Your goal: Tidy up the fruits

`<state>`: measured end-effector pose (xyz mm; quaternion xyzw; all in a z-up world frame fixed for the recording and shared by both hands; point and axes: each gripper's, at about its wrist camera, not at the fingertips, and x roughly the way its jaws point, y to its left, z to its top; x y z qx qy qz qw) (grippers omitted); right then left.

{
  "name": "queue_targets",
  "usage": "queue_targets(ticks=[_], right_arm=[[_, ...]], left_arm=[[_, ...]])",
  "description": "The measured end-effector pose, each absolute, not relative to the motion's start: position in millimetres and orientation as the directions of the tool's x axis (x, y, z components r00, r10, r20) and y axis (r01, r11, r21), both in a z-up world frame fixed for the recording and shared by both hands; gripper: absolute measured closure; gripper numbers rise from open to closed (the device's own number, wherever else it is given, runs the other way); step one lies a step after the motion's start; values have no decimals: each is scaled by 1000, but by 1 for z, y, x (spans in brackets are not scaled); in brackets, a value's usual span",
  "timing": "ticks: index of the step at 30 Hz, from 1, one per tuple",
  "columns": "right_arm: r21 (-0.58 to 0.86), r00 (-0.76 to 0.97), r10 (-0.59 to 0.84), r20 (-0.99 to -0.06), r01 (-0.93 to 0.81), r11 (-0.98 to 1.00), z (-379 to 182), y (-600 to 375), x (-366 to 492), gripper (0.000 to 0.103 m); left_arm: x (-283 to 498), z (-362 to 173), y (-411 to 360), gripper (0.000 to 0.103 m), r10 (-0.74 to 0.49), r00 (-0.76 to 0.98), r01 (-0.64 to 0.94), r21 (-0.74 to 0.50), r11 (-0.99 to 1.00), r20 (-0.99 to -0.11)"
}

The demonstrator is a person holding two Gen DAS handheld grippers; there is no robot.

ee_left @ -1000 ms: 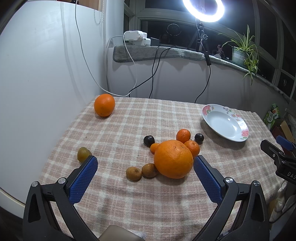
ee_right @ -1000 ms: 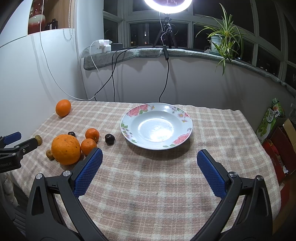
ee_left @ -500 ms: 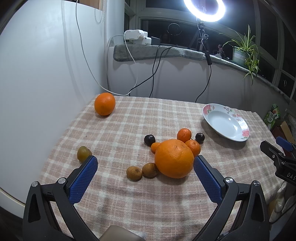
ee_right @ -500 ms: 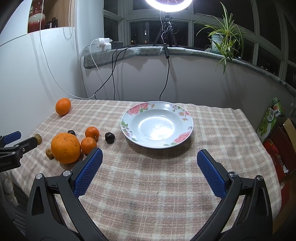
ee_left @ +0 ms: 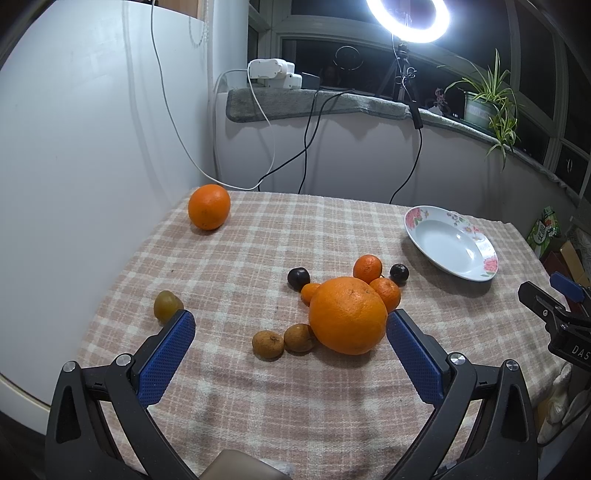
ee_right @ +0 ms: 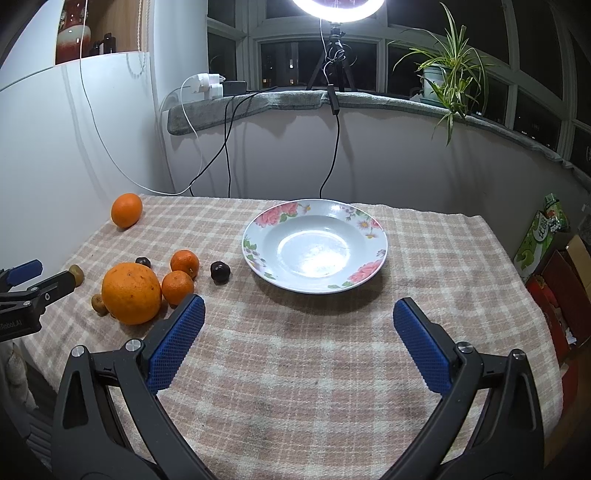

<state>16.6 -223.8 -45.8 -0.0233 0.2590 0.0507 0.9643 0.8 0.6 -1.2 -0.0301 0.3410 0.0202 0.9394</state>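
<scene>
Checked tablecloth [ee_left: 258, 240] — big orange [ee_left: 347, 315] beside hand-held gripper [ee_left: 290, 330]

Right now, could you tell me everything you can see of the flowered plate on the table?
The plate is a round, shallow, glossy white dish, ceramic by its look, with pink flowers and green leaves printed around a broad rim. It sits flat and upright on the checked tablecloth, toward the far side, and nothing lies in it; its well reflects the ring light. No fruit touches it: the nearest, a dark plum, lies just off its left edge. Neither gripper touches it.
</scene>
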Motion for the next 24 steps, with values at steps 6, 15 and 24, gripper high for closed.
queue_targets(ticks=[6, 15, 24], right_arm=[[-21, 860, 85, -503, -110, 994, -46, -223, 18, 0], [-24, 854, 85, -514, -113, 993, -48, -222, 19, 0], [-43, 831, 106, -547, -154, 987, -52, -211, 31, 0]], left_arm=[[1, -3, 1, 1, 17, 765, -58, -43, 997, -643], [2, -7, 0, 1, 10, 762, -53, -46, 998, -648], [11, -19, 3, 1, -37, 730, -33, -88, 996, -683]])
